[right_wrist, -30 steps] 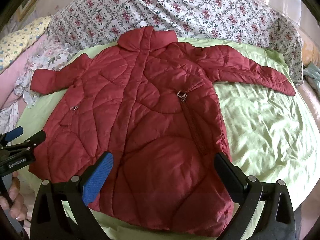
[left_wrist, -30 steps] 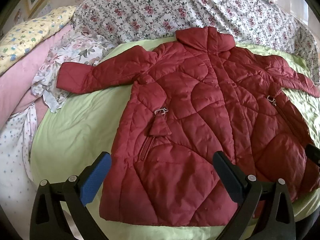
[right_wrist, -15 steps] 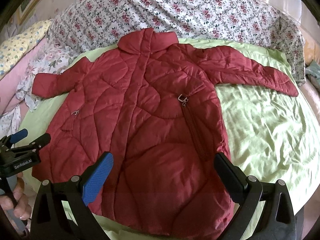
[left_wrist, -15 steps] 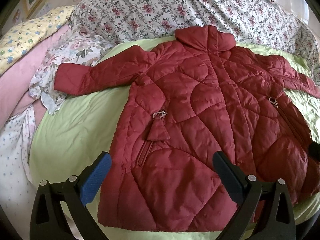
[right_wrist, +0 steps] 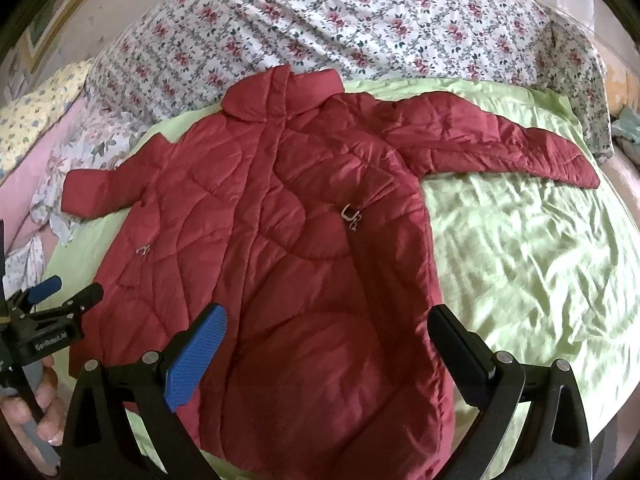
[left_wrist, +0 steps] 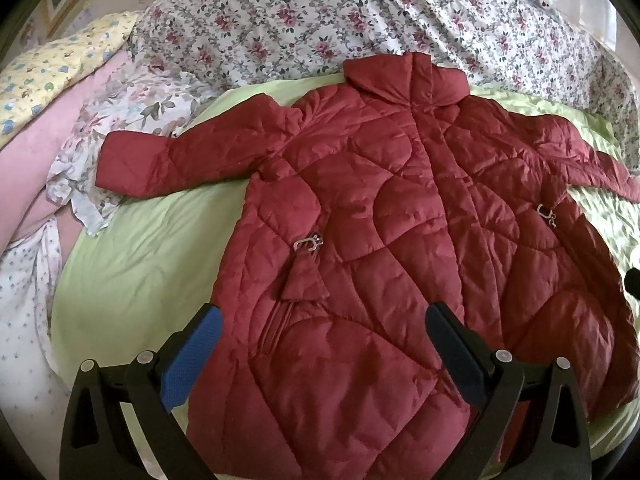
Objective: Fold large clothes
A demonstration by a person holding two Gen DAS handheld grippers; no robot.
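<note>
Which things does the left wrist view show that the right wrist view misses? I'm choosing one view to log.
Only the left wrist view shows the pocket flap clearly. Only the right wrist view shows the whole right sleeve, the left claw and the hand holding it. Both show the coat flat on the green sheet, with their own claws open.

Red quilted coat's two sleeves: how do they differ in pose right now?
The sleeve on the left side ends over the crumpled floral cloth; the sleeve on the right side lies wholly on the light green sheet. The left one looks shorter, though fisheye may exaggerate that. Both lie spread outward, unfolded, on the red quilted coat.
</note>
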